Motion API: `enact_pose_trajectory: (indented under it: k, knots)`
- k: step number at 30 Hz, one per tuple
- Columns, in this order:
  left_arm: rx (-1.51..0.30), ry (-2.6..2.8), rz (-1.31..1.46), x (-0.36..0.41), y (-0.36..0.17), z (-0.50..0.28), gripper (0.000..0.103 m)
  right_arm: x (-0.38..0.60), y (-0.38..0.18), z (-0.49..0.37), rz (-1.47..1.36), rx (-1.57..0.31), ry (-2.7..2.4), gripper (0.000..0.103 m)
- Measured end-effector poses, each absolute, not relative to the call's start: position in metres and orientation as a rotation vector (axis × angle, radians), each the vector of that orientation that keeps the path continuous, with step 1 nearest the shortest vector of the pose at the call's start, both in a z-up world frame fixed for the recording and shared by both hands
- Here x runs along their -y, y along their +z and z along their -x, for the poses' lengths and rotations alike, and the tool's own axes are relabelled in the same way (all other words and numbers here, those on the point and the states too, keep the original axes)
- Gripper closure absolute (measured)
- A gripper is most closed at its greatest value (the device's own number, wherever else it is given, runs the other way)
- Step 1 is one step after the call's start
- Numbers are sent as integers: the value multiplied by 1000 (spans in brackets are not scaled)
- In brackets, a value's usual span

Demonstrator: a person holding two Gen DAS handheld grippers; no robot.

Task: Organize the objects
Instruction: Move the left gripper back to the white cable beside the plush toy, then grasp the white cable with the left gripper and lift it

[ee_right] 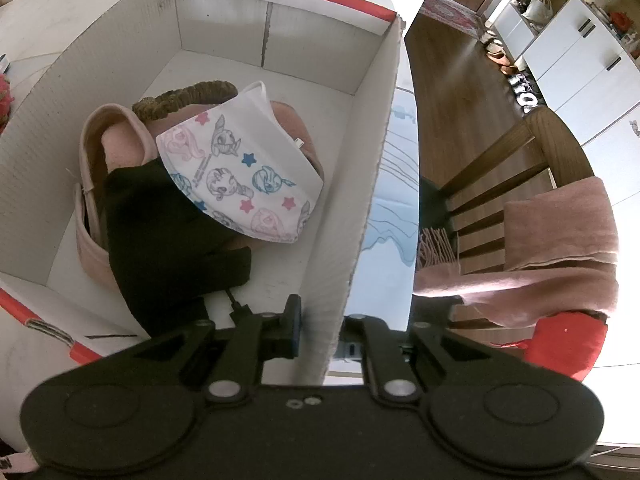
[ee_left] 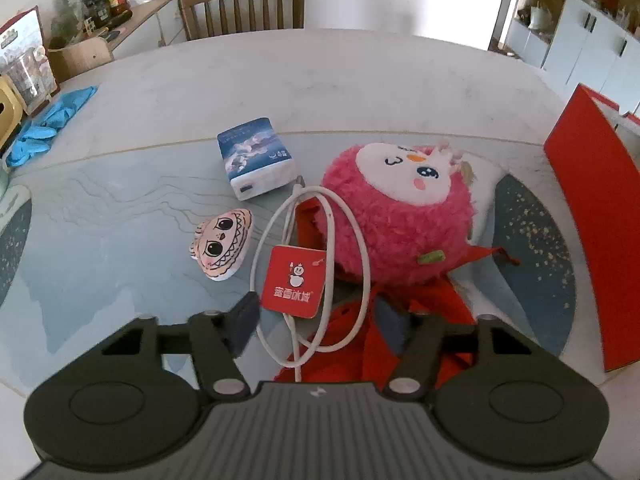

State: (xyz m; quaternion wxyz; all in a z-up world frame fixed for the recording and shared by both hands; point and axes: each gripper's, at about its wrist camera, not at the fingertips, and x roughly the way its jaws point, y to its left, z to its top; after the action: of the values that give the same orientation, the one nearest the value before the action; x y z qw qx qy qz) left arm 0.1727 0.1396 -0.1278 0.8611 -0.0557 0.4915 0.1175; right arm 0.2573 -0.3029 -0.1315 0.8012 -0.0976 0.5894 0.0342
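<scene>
In the left wrist view a pink plush toy [ee_left: 400,216] lies on a red garment [ee_left: 448,312]. A white cable loop [ee_left: 362,240] and a red square tag [ee_left: 294,280] rest in front of it. My left gripper [ee_left: 318,324] is open and straddles the near end of the cable and the red cloth. A blue-and-white power bank [ee_left: 256,156] and a cartoon-face patch [ee_left: 222,246] lie to the left. In the right wrist view my right gripper [ee_right: 320,336] is shut on the right wall of the white box [ee_right: 372,168]. Inside lie a patterned face mask [ee_right: 244,176], a black cloth [ee_right: 168,232] and a pink pouch [ee_right: 96,184].
The box's red outer side [ee_left: 592,220] stands at the right of the table. Blue gloves [ee_left: 44,120] lie at the far left, near cluttered shelves. One wooden chair [ee_left: 244,8] is behind the table; another [ee_right: 500,184], with a pink scarf [ee_right: 560,248], is beside the box.
</scene>
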Motion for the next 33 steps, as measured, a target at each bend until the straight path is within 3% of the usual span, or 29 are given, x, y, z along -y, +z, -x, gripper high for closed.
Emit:
enact_pose_trajectory:
  k: [2, 4, 12, 33]
  knots:
    - [-1027, 244, 119, -140, -128, -173, 51, 299, -130, -258, 211, -1265, 73, 93]
    - [-1026, 235, 128, -140, -128, -174, 65, 299, -130, -258, 210, -1265, 73, 93]
    - [-1006, 226, 154, -144, -120, -171, 96, 297, -131, -258, 209, -1266, 73, 93]
    - [-914, 145, 178, -155, -14, -143, 101, 298, -137, -259, 210, -1271, 76, 93]
